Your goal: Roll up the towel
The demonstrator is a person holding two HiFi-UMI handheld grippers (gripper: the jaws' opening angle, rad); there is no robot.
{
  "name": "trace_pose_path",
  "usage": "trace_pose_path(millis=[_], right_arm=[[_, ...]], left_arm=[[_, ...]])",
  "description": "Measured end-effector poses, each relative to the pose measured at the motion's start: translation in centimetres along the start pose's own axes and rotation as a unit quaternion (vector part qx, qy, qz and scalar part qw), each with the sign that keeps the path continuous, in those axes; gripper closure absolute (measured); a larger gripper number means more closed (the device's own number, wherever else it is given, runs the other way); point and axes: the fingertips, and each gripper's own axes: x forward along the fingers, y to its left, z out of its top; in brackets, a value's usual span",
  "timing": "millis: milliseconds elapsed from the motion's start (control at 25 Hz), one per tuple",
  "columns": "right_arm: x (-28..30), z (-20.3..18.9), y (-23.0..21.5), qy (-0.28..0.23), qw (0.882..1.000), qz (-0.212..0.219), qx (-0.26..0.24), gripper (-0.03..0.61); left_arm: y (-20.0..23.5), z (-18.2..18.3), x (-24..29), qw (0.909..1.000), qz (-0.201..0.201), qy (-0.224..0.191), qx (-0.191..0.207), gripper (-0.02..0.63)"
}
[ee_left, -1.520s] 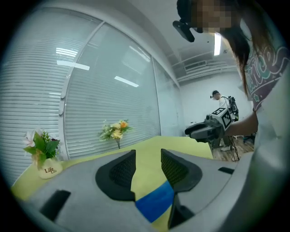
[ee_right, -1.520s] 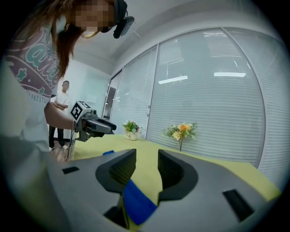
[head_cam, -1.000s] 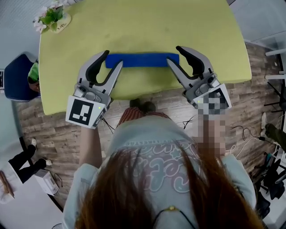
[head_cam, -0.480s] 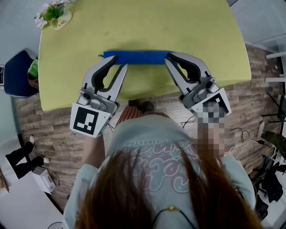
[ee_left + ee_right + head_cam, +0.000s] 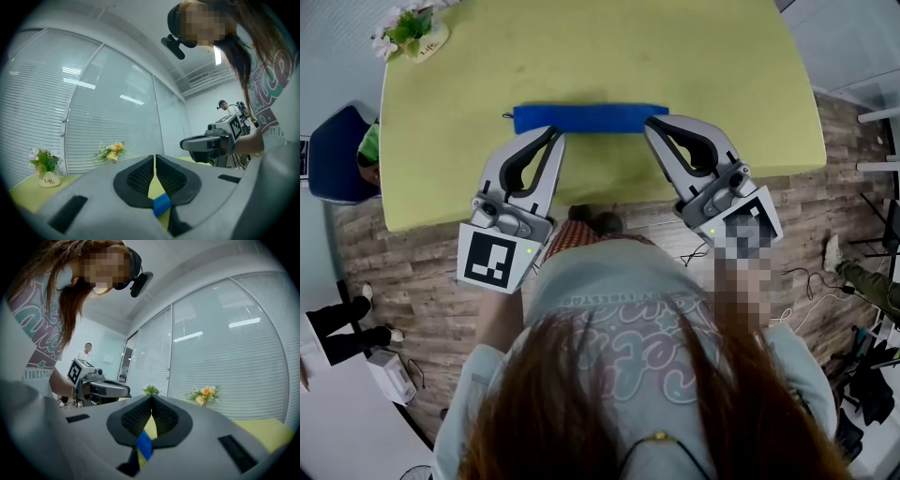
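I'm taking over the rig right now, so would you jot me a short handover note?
Left gripper: jaws have just closed, pinching the towel at the left end of its near edge.
Right gripper: jaws have just closed, pinching the right end of that edge.
The towel lies as a narrow blue strip across the table.
Done: both ends gripped.
Left: the rolling itself, as far as I can tell.

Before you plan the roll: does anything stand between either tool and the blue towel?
Nothing visible: the left tool and the right tool have just closed on the towel, one toward each end of its near edge.
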Motion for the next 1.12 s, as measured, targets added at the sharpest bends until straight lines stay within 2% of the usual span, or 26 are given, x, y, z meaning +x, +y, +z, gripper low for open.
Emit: trace_pose_path(millis=[520, 1120], right_arm=[[-0.38, -0.52, 0.03, 0.000, 1.000, -0.003, 0.000, 0.574], [-0.85, -0.12, -0.37, 0.001, 1.000, -0.014, -0.005, 0.574]], left_arm=[[-0.06, -0.78, -0.29, 0.9999, 0.008, 0.009, 0.003, 0.597], [0.16, -0.20, -0.20, 0.9999, 0.010, 0.000, 0.004, 0.595]])
